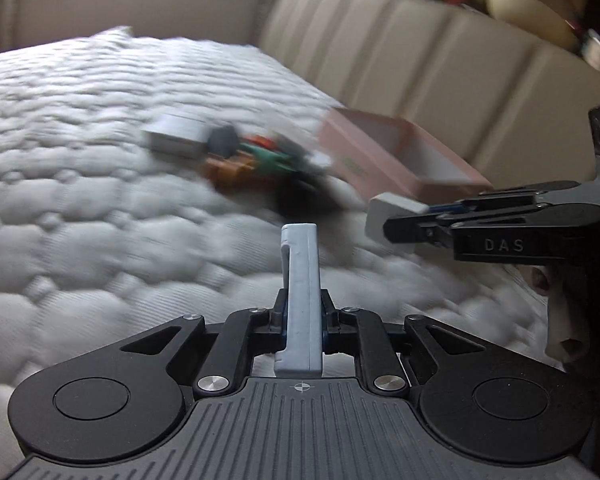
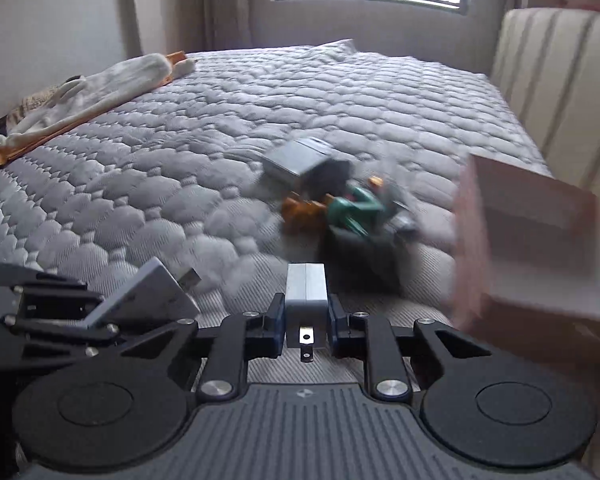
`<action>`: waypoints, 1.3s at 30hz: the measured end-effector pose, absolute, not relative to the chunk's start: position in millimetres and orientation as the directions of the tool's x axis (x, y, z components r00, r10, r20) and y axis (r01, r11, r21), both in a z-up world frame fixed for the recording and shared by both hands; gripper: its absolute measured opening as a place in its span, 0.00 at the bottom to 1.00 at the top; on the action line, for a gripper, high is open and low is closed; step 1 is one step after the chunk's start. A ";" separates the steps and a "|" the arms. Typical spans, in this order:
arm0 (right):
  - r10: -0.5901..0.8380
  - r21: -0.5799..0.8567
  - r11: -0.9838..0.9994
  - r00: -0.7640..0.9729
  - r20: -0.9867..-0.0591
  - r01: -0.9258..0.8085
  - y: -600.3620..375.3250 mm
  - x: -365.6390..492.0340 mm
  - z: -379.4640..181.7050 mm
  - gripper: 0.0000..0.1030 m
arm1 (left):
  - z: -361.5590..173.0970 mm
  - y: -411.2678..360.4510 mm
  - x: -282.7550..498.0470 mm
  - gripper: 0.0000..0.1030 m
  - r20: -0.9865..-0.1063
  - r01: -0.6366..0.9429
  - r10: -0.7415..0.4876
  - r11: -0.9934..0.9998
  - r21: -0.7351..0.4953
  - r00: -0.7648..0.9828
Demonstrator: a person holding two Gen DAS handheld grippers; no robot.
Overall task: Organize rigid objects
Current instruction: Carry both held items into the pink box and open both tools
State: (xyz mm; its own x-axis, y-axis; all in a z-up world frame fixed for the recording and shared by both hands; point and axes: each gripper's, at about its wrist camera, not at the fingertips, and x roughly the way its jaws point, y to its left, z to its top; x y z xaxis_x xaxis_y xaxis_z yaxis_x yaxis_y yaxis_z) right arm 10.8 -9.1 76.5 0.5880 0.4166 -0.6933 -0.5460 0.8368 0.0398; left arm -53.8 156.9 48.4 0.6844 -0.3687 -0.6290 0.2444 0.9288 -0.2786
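Note:
My left gripper is shut on a flat pale blue-grey USB stick, held on edge and pointing forward. The right wrist view shows the same stick from the side, with its metal plug out in front. My right gripper is shut on a small grey wall charger, its metal prongs facing the camera. That charger also shows at the right of the left wrist view. Ahead on the bed lies a blurred pile: a grey box, an orange piece, a green piece and something black.
An open pink box sits on the quilted mattress, right of the pile and close to the beige padded headboard. Crumpled cream cloth lies along the bed's far left edge. A window is behind.

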 end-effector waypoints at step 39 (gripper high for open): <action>0.213 0.061 0.977 0.895 -0.392 -0.206 -149.1 55.6 140.3 0.66 | 36.5 151.3 7.9 0.22 -0.630 0.053 -0.146 0.985 -0.164 0.763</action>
